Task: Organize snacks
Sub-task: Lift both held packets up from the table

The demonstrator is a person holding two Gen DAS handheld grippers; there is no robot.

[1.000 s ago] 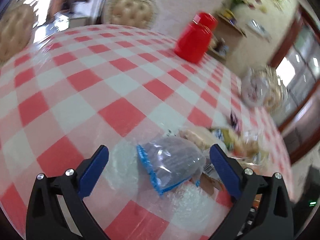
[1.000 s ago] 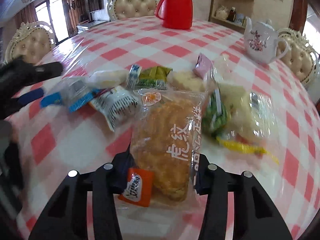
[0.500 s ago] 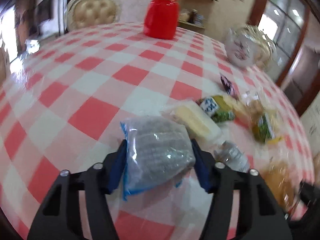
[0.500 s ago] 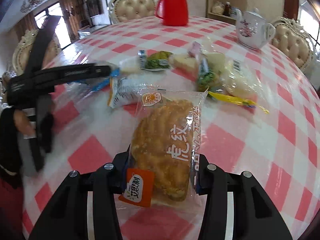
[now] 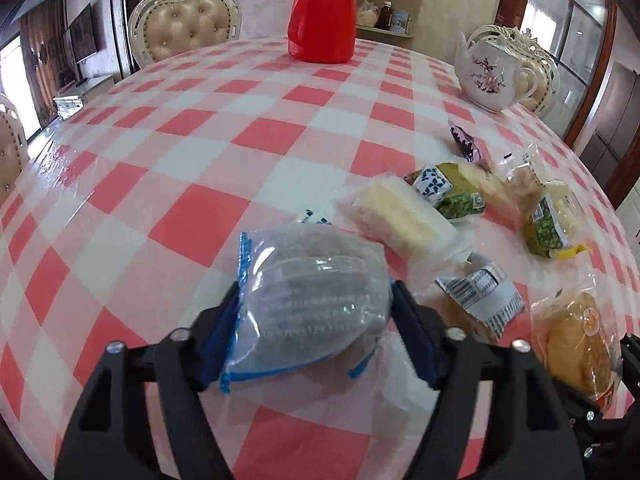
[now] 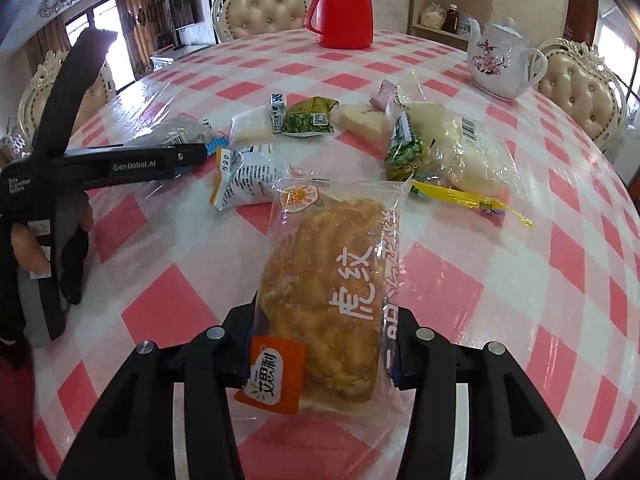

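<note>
My left gripper [image 5: 314, 300] grips a clear, blue-edged pack of grey snack [image 5: 316, 280] from both sides just above the checked tablecloth; its jaws are opening slightly, and the blue pads still press the pack. In the right wrist view this gripper [image 6: 192, 156] reaches in from the left with a hand on its handle. My right gripper [image 6: 324, 320] is shut on a clear pack of golden bread [image 6: 332, 280] with an orange label, also visible at the left wrist view's right edge as the bread pack [image 5: 576, 344]. A pile of loose snack packs [image 6: 384, 136] lies beyond.
A red thermos [image 5: 322, 12] and a white flowered teapot [image 5: 490, 72] stand at the table's far side. Padded chairs [image 6: 264, 8] ring the round table [image 5: 168, 128]. A white barcode pack [image 5: 480, 296] and a yellow cake pack [image 5: 400, 220] lie close right of my left gripper.
The left jaws went from wide open around the grey pack to closed on it, and the gripper rolled level. The right gripper drew back a little from the pile with the bread pack.
</note>
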